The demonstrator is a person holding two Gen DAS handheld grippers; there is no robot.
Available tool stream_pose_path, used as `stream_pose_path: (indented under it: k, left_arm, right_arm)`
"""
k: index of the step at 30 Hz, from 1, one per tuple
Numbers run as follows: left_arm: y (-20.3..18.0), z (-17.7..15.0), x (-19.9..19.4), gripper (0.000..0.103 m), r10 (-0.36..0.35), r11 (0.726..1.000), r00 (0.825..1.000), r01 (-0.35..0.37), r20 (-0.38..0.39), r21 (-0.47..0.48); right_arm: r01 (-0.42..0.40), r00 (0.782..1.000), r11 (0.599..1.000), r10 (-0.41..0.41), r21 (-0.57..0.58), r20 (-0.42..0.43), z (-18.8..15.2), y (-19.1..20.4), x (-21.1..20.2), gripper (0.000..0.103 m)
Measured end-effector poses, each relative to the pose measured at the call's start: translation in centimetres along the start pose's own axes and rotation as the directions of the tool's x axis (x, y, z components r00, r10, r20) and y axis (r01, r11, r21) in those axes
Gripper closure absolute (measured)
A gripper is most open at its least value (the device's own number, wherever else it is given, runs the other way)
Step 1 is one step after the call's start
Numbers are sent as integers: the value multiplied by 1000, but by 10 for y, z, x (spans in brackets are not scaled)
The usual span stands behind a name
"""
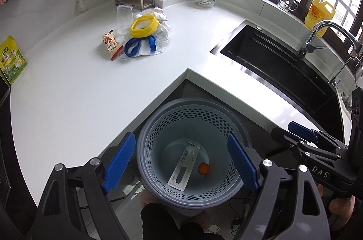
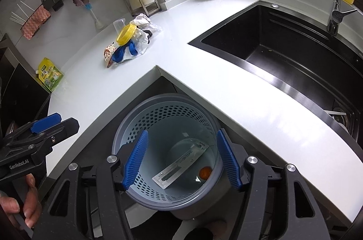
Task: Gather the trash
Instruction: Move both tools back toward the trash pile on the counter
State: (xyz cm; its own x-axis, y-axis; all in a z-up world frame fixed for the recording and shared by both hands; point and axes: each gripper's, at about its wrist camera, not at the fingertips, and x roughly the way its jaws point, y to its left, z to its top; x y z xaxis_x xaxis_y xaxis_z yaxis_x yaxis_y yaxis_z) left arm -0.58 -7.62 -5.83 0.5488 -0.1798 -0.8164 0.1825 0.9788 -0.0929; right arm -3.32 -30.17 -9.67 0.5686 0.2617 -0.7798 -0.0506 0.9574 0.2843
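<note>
Grey bin (image 1: 145, 149) below left gripper (image 1: 181, 159)

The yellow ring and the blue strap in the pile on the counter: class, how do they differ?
The yellow ring is a stiff, thick closed hoop propped on top of the pile; the blue strap is a thin, limp band lying lower, draped over the clear plastic bag. Both sit on the white counter, not yet binned.

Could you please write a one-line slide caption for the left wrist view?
Open left gripper above perforated bin holding a flat packet and orange ball; trash pile on countertop.
</note>
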Motion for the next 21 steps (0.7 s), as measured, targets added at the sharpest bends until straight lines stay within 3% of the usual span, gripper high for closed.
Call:
stream_pose_path:
  k: [11, 13, 21]
  left_arm:
    - [36, 25, -18, 14, 59, 997, 997, -57, 48, -45]
    - [46, 31, -21, 12, 70, 996, 996, -66, 62, -56]
    - [95, 46, -20, 12, 110, 990, 991, -102, 81, -102]
  right_arm:
    - [-52, 998, 998, 52, -21, 32, 31, 30, 10, 38]
    - [-59, 997, 998, 59, -23, 39, 36, 37, 13, 34]
    - [-60, 997, 997, 62, -43, 34, 61, 68, 37, 33]
